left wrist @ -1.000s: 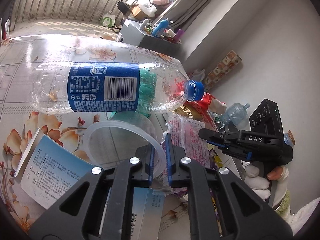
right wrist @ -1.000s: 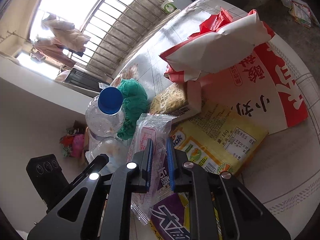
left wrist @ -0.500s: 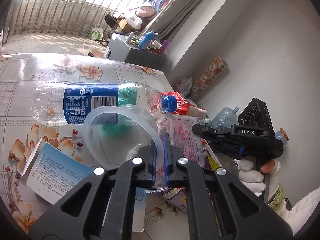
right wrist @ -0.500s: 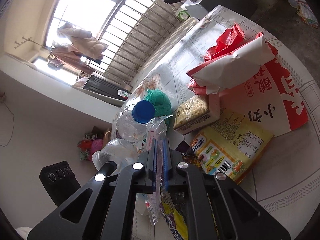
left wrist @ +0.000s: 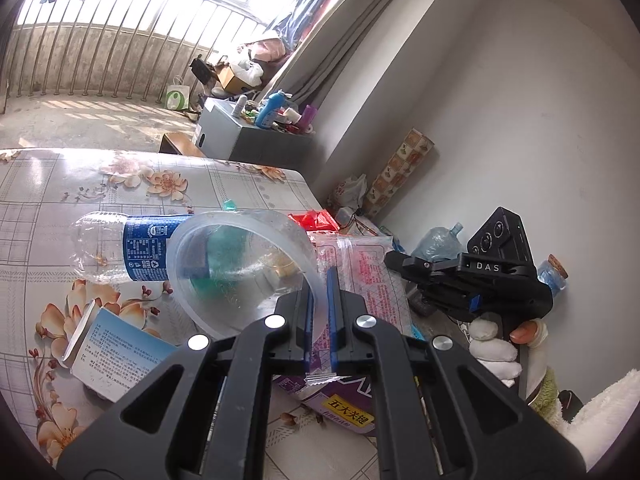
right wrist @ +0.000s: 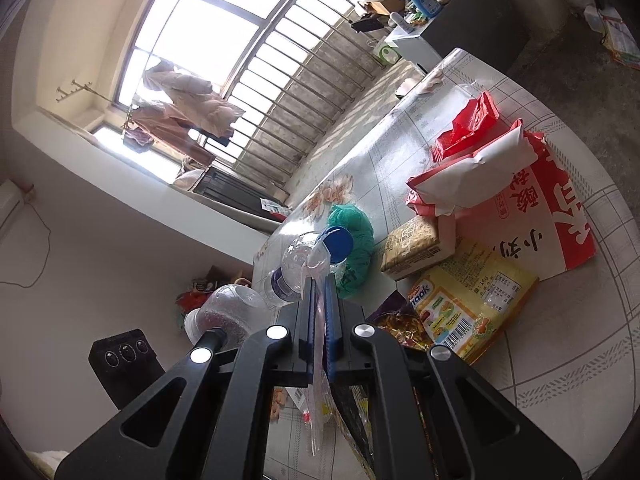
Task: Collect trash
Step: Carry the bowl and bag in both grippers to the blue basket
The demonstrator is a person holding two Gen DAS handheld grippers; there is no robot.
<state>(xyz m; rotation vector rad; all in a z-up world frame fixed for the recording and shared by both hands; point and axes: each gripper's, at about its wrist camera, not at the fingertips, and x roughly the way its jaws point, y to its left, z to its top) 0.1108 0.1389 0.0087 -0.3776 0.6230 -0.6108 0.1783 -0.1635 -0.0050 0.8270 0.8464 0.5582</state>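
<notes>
The left tool (left wrist: 319, 280) has its blue-lined fingers pressed together on the rim of a clear plastic cup (left wrist: 240, 268), held tilted above the surface (left wrist: 48, 184) with its open mouth facing the camera. A thin clear wrapper edge also sits between the fingers, though the view is too distorted to say whether it is gripped.

Behind the cup, an empty water bottle (left wrist: 132, 252) with a blue label lies on its side on the floral-patterned surface. A light blue printed carton (left wrist: 116, 356) lies near left, and a purple snack packet (left wrist: 340, 404) lies just below the tool.

The right tool (right wrist: 320, 284) is pinched shut on a clear plastic wrapper (right wrist: 320, 404) that hangs down between its fingers. Beyond it, the bottle's blue cap (right wrist: 338, 243) points toward the camera, with a green mesh bundle (right wrist: 354, 236) just behind it. To the right lie a tan biscuit pack (right wrist: 412, 246), a yellow food packet (right wrist: 476, 300), and a large red and white bag (right wrist: 528, 204).

In the left view, a gloved hand (left wrist: 496, 348) holds the right tool at the right edge.
</notes>
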